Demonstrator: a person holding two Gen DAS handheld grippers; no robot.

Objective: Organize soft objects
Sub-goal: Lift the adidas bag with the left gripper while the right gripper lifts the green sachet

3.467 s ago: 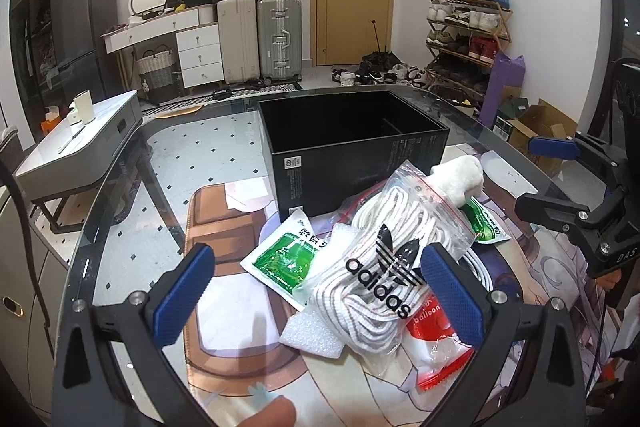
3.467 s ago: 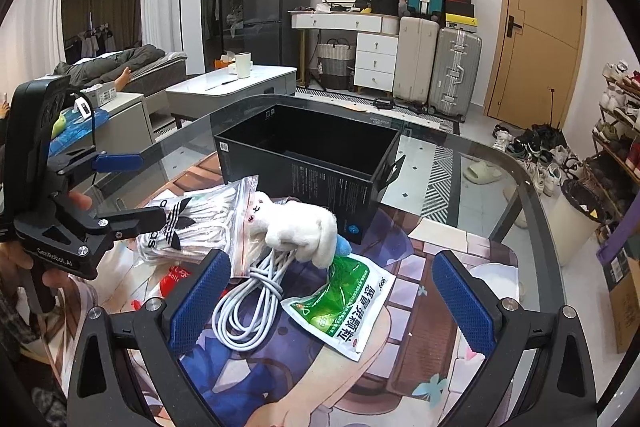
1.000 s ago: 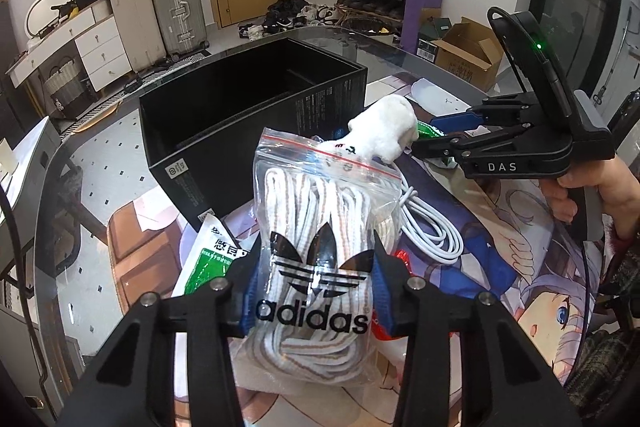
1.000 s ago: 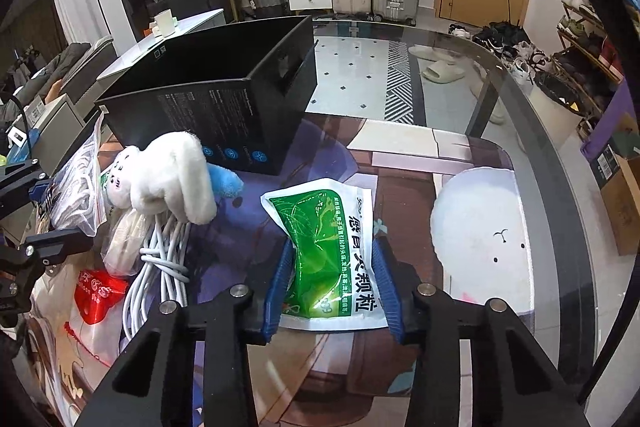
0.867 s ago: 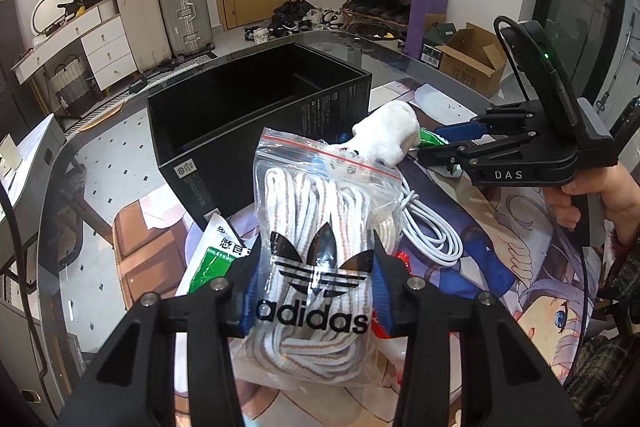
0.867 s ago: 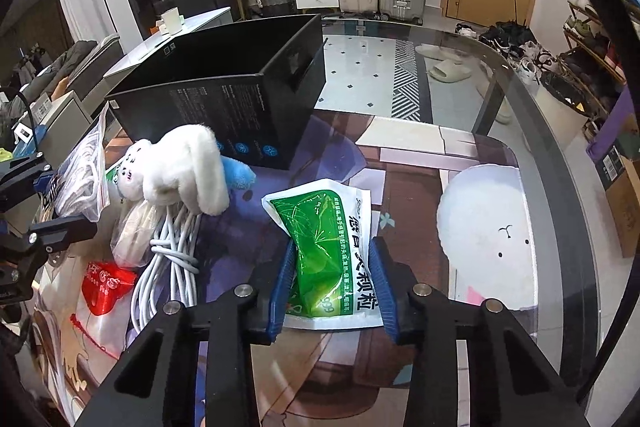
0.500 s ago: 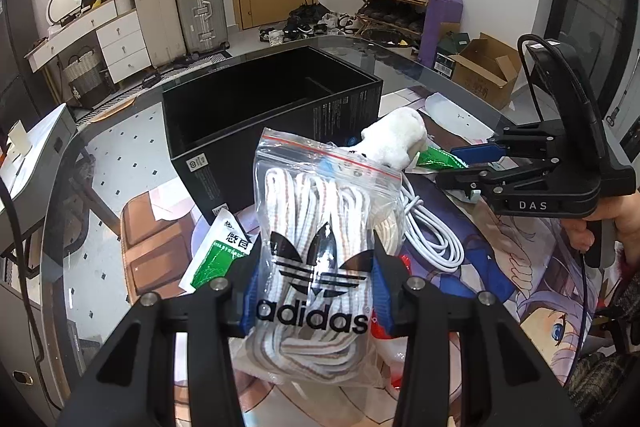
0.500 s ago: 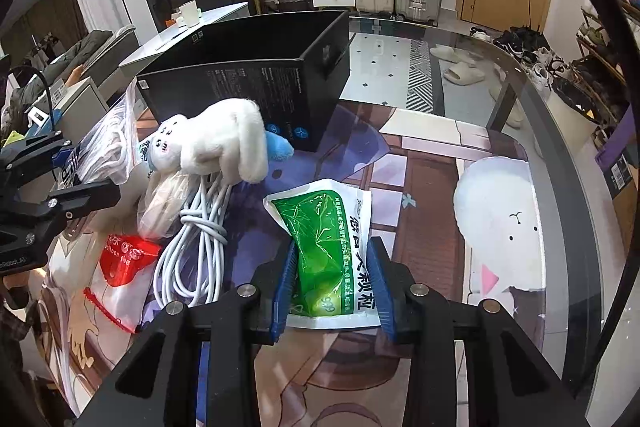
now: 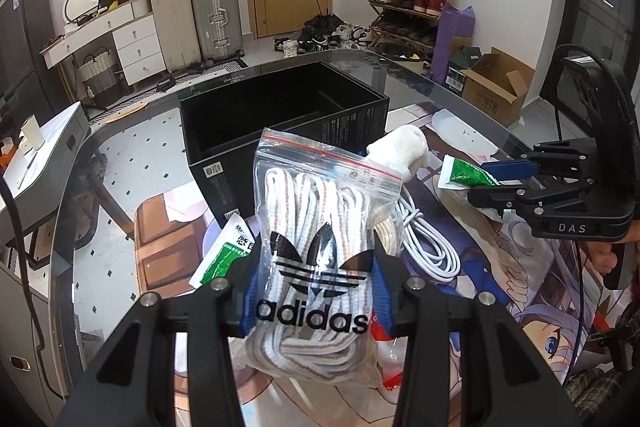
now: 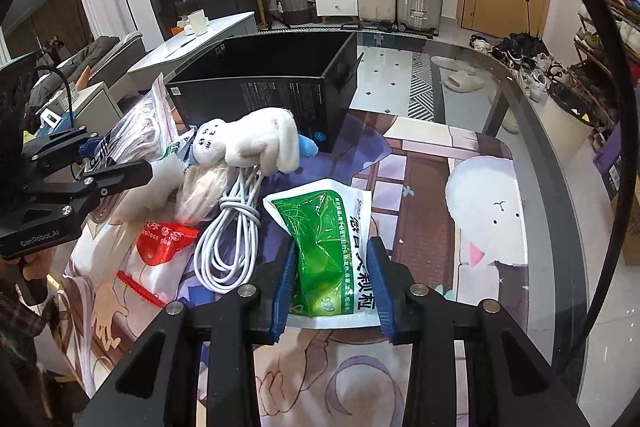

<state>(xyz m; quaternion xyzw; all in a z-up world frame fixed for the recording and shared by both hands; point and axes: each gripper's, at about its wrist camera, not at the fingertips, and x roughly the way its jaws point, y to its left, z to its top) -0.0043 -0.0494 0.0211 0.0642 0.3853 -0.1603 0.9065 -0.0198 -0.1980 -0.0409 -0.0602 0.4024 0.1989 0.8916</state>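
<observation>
My left gripper (image 9: 316, 291) is shut on a clear zip bag of white laces with an adidas logo (image 9: 320, 227) and holds it up above the table. My right gripper (image 10: 332, 291) is shut on a green and white sachet (image 10: 328, 235) and holds it just above the mat. An open black box (image 9: 276, 115) stands behind, also in the right wrist view (image 10: 272, 87). A white plush rabbit (image 10: 248, 143) lies in front of the box on a coil of white cable (image 10: 228, 235). A second green sachet (image 9: 224, 251) lies by the box's left corner.
A red and clear balloon packet (image 10: 160, 243) lies left of the cable. The glass table (image 9: 132, 147) has a printed mat (image 10: 440, 227) on it. Its curved edge runs on the right (image 10: 560, 187). Suitcases, drawers and a shoe rack stand beyond.
Both grippers have risen and drawn back a little with their loads. The lace bag and the green sachet stay gripped. The box, rabbit and cable have not moved.
</observation>
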